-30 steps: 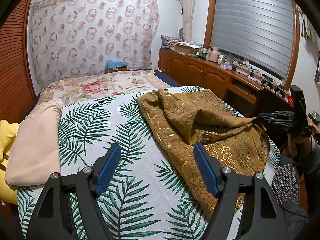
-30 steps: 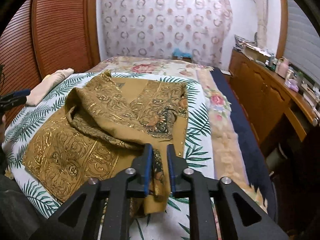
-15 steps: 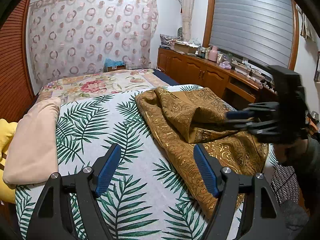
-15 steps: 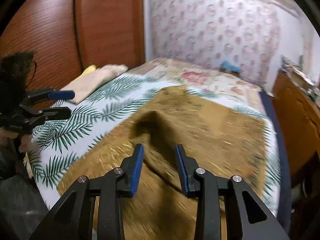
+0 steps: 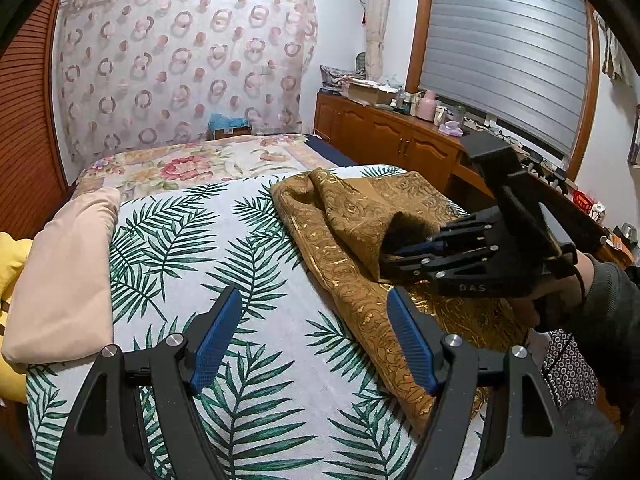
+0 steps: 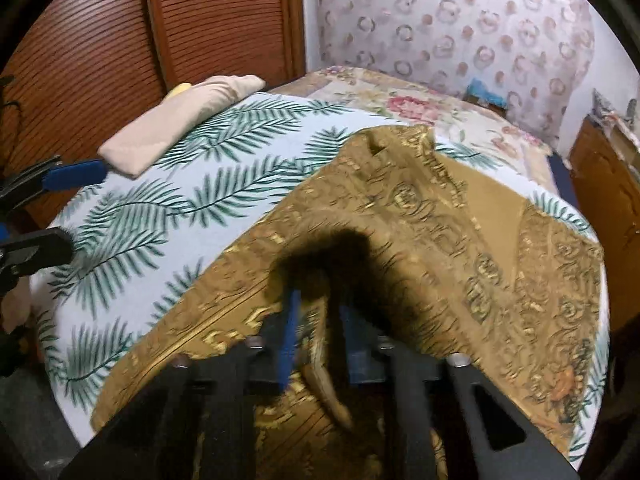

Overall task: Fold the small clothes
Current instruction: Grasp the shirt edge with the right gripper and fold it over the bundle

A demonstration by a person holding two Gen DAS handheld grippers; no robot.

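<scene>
The only legible lettering is "DAS", pale capitals on the black body of the right gripper at the right of the left wrist view, near the person's hand; packaging on the far sideboard is too small to read.

Both wrist views looked down along their fingers, close over the bed, sharing the gold cloth.

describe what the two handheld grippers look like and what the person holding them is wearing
Both the left gripper and right gripper are matte black frames with silver screws and ribbed blue pads on the fingers. The right one bears pale lettering. A dark sleeve covers the wrist.
</scene>
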